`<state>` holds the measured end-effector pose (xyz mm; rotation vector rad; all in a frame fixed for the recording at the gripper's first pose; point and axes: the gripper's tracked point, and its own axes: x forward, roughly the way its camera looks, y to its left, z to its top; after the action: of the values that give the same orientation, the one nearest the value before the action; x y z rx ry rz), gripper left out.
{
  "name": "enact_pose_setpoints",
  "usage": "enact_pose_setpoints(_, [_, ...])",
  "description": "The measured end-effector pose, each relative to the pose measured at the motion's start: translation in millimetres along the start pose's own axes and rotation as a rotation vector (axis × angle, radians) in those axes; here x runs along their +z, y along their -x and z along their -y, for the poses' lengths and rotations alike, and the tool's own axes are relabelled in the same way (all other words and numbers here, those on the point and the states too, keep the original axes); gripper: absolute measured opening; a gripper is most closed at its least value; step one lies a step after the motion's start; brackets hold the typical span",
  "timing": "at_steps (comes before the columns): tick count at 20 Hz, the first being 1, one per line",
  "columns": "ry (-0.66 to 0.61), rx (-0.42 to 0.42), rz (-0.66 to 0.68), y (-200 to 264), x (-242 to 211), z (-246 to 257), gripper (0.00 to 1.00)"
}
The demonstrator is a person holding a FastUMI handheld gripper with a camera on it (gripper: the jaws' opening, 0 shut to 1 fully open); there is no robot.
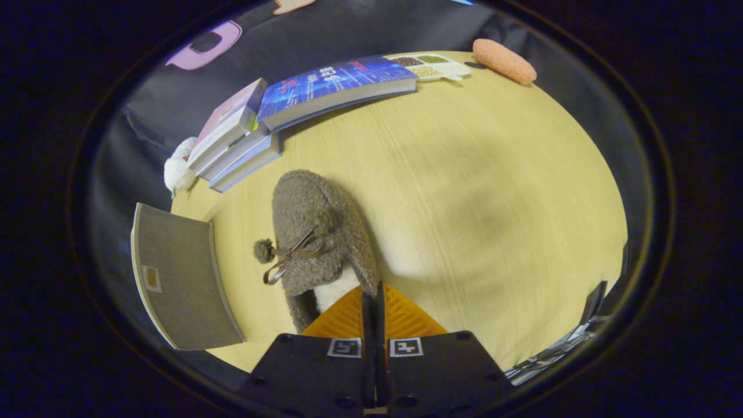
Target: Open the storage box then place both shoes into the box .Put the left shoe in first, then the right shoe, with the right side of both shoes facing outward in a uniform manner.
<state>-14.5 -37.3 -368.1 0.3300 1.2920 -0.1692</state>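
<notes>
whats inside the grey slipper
The grey slipper shows white lining at its opening, just ahead of the closed gripper; deeper inside is hidden by its upper.

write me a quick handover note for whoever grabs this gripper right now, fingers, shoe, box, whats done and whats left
Gripper: fingers look closed together at the heel opening of the grey fuzzy shoe; whether they pinch its rim cannot be told.
Shoe: lies on the yellow table, toe pointing away from the fingers, bow and pompom on top.
Grey flat panel, beside the shoe at the table edge: may be the storage box or its lid; unclear whether it is open.
Beyond the shoe: a stack of books.
Done: no shoe seen in a box.
Left: confirm the box is open, then left shoe in, then right, right sides outward.
</notes>
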Motion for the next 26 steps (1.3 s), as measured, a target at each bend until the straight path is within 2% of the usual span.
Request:
enact_pose_setpoints(6, [-0.071, 0.070, -0.005, 7.5, -6.1, -15.0, 0.03])
enact_pose_setpoints(14, [-0.187, 0.249, 0.020, 49.7, 5.1, -64.7, 0.03])
enact_pose_setpoints(19, [-0.145, 0.326, 0.063, 83.9, 15.4, -114.6, 0.03])
enact_pose_setpoints(26, [-0.081, 0.471, 0.106, 134.9, 26.0, -213.7, 0.03])
